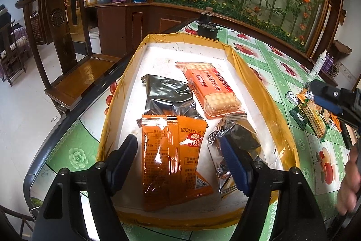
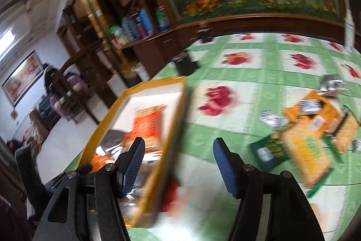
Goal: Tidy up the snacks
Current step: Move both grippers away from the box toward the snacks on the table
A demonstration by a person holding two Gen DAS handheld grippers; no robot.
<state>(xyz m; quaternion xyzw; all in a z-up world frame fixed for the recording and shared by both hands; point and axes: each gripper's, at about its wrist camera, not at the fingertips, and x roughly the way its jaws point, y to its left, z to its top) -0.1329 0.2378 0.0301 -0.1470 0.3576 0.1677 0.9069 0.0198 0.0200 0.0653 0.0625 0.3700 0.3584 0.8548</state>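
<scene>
A box with a yellow taped rim (image 1: 259,83) and white floor holds an orange snack packet (image 1: 171,155), a black packet (image 1: 167,94), an orange cracker pack (image 1: 214,89) and a silvery dark packet (image 1: 239,137). My left gripper (image 1: 178,139) hovers open over the orange packet, which lies loose between its fingers. A pile of loose snacks (image 1: 313,119) lies on the table to the right. My right gripper (image 1: 320,94) shows beside that pile. In the blurred right wrist view the right gripper (image 2: 178,143) is open and holds nothing, between the box (image 2: 158,80) and the snack pile (image 2: 304,141).
The table (image 1: 270,53) has a green cloth with red fruit prints. A black stand (image 1: 206,24) sits at its far edge and bottles (image 1: 320,62) at the far right. A wooden chair (image 1: 67,55) stands left of the table. A hand (image 1: 349,184) shows at the right edge.
</scene>
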